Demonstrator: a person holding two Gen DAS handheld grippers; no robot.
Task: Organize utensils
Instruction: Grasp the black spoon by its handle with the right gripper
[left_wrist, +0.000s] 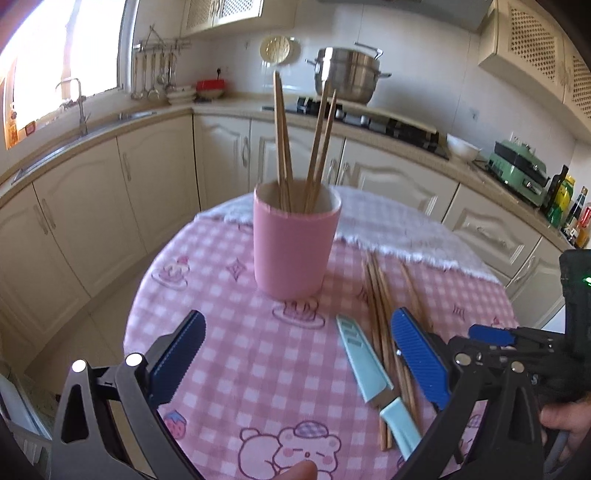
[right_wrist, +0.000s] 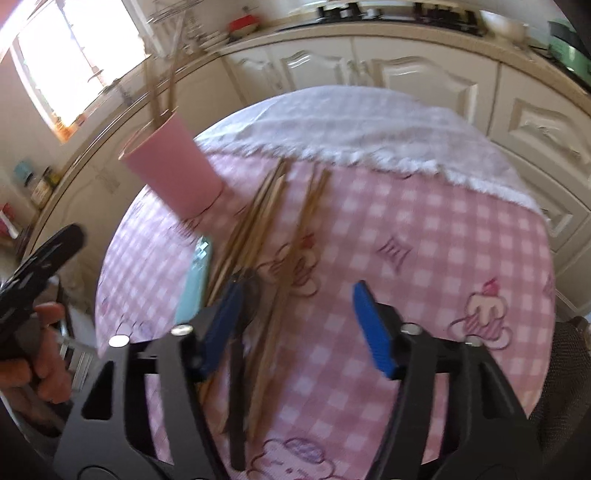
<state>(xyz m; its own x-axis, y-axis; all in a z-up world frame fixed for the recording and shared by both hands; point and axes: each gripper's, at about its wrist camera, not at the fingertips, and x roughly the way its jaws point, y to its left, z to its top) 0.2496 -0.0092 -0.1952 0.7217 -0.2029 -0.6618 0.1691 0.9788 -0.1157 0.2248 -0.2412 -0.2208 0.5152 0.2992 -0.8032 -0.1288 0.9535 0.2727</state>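
Chopsticks (right_wrist: 258, 266) lie loose in a fan on the pink checked cloth (left_wrist: 236, 354) covering the round counter (left_wrist: 136, 314), beside a knife (left_wrist: 373, 376) with a pale blue handle and sheath. More chopsticks stand upright (left_wrist: 284, 147) in a smooth pink cup (left_wrist: 291, 251) set near the middle, well apart from the counter's curved rim. Open cloth stretches wide to the right of the loose bundle in the right wrist view, bare but for printed bears and cupcakes; a fluffy white cloth (right_wrist: 369, 129) covers the far part up to the far edge.

Left gripper (left_wrist: 299, 362) hangs over the near part of the counter, its jaws spread wide with nothing between them but cloth and the knife lying below. Right gripper (right_wrist: 303, 325) points down at the loose chopsticks, jaws apart and gripping nothing; one or two sticks pass under the gap, nearer the left finger (right_wrist: 221, 325). Both grippers' ribbed blue pads (left_wrist: 417, 362) sit on black frames.

Cream cabinets (left_wrist: 110, 192) with arched panels ring the counter, separated from it by a strip of floor. A steel pot (left_wrist: 347, 74) stands on the stove behind, and a bright window (left_wrist: 55, 55) sits over the sink.
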